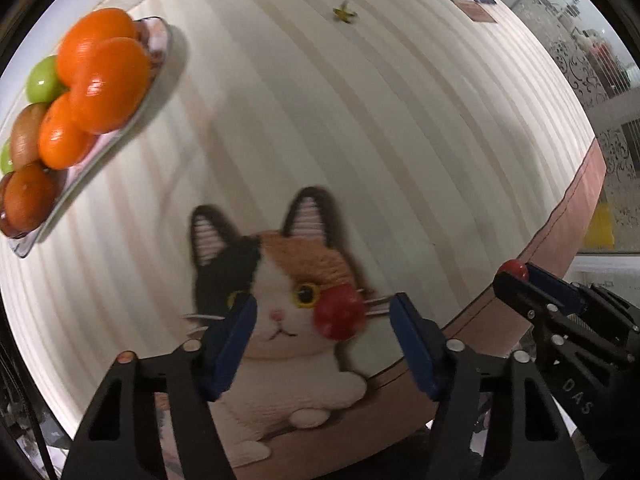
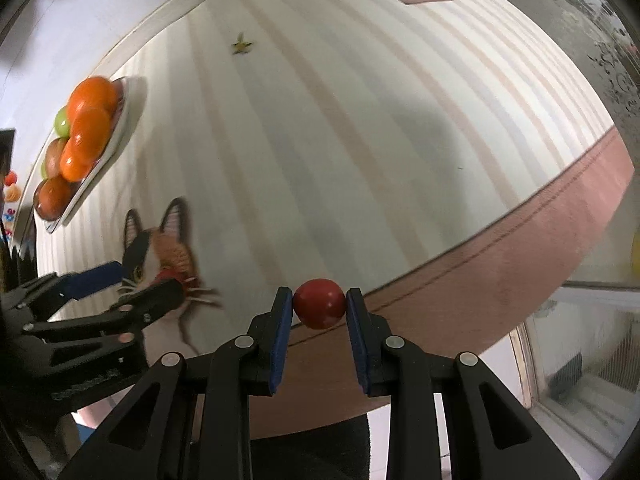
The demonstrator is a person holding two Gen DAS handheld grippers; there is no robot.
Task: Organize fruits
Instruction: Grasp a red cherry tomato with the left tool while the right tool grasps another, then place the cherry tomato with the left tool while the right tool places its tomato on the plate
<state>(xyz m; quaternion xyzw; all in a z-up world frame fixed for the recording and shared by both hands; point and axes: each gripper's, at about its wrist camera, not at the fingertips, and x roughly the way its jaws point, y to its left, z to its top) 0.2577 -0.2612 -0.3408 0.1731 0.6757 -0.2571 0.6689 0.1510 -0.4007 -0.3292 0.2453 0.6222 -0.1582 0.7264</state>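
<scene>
A glass plate (image 1: pixel 120 136) at the upper left holds oranges (image 1: pixel 108 84), green fruit (image 1: pixel 42 80) and brown fruit; it also shows in the right wrist view (image 2: pixel 116 140). A small red fruit (image 1: pixel 339 314) lies on the cat picture of the tablecloth, between the fingers of my left gripper (image 1: pixel 324 320), which is open around it without touching. My right gripper (image 2: pixel 319 308) is shut on another small red fruit (image 2: pixel 319 304) near the table's front edge. That gripper shows at the right of the left wrist view (image 1: pixel 516 276).
The striped tablecloth (image 1: pixel 360 140) has a pink border (image 2: pixel 520 248) along the front edge. A small yellow-green fruit stem (image 1: pixel 345 14) lies far back on the cloth. A card (image 1: pixel 474 10) and papers lie at the far right corner.
</scene>
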